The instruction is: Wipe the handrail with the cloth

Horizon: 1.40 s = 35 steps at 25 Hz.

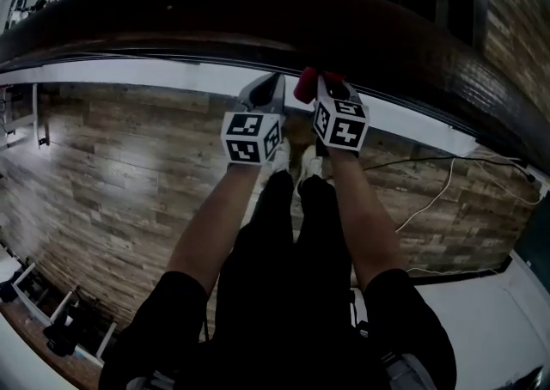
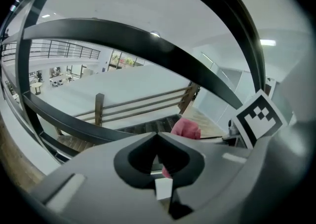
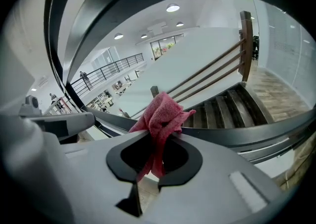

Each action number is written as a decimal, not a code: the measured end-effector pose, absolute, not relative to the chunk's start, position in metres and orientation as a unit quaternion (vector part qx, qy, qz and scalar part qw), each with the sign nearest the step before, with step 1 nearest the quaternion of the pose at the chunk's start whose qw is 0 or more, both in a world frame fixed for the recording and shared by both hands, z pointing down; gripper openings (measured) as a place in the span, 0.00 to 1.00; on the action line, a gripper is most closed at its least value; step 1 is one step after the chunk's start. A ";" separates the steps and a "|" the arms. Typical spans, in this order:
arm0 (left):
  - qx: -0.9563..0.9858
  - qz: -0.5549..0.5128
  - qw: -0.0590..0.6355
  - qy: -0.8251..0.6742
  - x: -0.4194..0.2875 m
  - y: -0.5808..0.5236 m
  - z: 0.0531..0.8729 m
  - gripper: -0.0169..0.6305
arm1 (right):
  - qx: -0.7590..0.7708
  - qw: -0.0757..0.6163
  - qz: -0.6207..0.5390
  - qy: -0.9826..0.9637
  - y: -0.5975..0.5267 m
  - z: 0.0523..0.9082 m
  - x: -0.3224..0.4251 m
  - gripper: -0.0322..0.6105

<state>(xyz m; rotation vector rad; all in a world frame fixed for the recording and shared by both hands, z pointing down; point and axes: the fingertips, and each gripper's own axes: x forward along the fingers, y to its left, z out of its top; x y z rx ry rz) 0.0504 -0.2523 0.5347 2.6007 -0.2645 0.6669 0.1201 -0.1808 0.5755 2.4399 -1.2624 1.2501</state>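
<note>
Cloth (image 3: 163, 114), pink and crumpled, is clamped between the fingers (image 3: 212, 168) of the right gripper (image 3: 157, 134), at the near edge of the dark curved handrail (image 1: 258, 19). Just beside it, the left gripper (image 2: 157, 135) has its fingers pressed together, tip to tip, with nothing between them.
</note>
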 end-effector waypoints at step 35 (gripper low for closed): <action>0.944 0.269 0.185 -0.052 0.144 -0.089 0.541 0.02 | 0.803 -0.060 0.455 -0.380 -0.014 0.577 0.208 0.12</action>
